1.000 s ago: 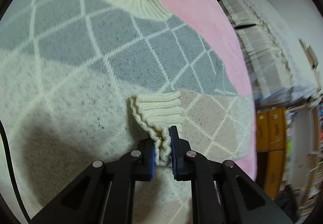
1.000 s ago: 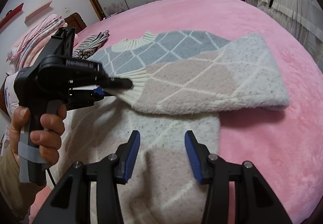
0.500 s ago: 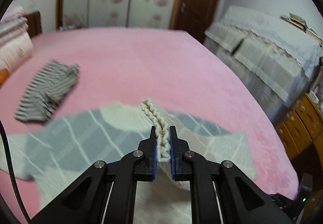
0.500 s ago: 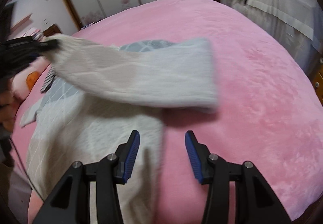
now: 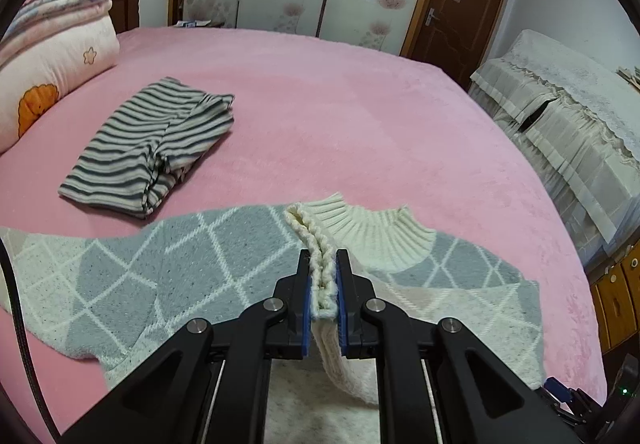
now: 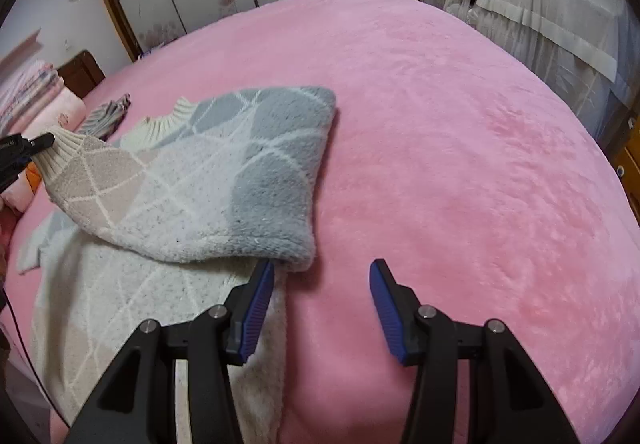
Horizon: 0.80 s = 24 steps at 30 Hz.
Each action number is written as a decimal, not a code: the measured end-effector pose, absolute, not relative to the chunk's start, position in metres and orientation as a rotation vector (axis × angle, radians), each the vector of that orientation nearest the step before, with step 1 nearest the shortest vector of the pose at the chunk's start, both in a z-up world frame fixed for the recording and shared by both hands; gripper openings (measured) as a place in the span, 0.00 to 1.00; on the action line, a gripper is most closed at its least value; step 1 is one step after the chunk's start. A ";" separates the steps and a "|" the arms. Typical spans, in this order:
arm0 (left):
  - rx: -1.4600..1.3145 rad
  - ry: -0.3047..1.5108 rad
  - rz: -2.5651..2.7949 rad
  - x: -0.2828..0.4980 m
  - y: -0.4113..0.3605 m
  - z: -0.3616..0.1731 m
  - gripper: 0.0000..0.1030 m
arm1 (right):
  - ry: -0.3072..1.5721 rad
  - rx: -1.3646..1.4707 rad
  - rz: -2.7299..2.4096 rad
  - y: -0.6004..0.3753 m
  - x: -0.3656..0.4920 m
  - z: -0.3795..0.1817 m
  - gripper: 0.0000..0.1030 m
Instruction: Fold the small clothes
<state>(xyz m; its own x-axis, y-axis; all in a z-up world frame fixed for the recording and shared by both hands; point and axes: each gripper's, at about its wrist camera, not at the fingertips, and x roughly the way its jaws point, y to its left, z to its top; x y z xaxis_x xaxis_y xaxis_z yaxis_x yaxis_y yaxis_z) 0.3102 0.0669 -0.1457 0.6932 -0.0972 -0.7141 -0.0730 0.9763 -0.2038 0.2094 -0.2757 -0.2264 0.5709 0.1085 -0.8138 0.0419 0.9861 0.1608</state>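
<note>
A grey, beige and cream diamond-pattern sweater lies spread on the pink bed. My left gripper is shut on the ribbed cream cuff of one sleeve and holds it up over the sweater's body, near the cream collar. In the right wrist view the lifted sleeve drapes across the sweater, with the left gripper at the far left. My right gripper is open and empty, low over the bed beside the sleeve's fold.
A folded grey-and-white striped garment lies on the bed beyond the sweater. Stacked quilts and a pillow sit at the left. A covered piece of furniture stands off the bed's right side, with wardrobe doors and a brown door behind.
My left gripper has lifted the sleeve cuff and carried it across the sweater toward the collar. The sleeve has folded over the body. My right gripper has stayed open near the fold.
</note>
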 end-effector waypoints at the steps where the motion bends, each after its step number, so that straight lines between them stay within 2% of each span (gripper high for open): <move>1: -0.230 0.811 -0.015 0.311 0.069 -0.148 0.08 | 0.965 0.169 0.042 -0.273 0.210 -0.227 0.49; 4: -0.237 0.819 -0.008 0.315 0.073 -0.157 0.08 | 0.958 0.157 0.036 -0.268 0.216 -0.230 0.49; 6: -0.237 0.824 -0.003 0.319 0.076 -0.162 0.08 | 0.948 0.146 0.033 -0.265 0.218 -0.230 0.43; 8: -0.240 0.826 0.002 0.323 0.079 -0.165 0.08 | 0.948 0.134 0.042 -0.261 0.220 -0.230 0.24; 9: -0.241 0.822 0.005 0.324 0.080 -0.166 0.08 | 0.938 0.117 0.025 -0.258 0.219 -0.228 0.24; 11: -0.254 0.811 0.009 0.325 0.086 -0.167 0.08 | 0.919 0.082 -0.010 -0.254 0.217 -0.224 0.10; 24: -0.379 0.882 0.069 0.322 0.126 -0.225 0.08 | 0.922 0.082 -0.065 -0.255 0.215 -0.227 0.09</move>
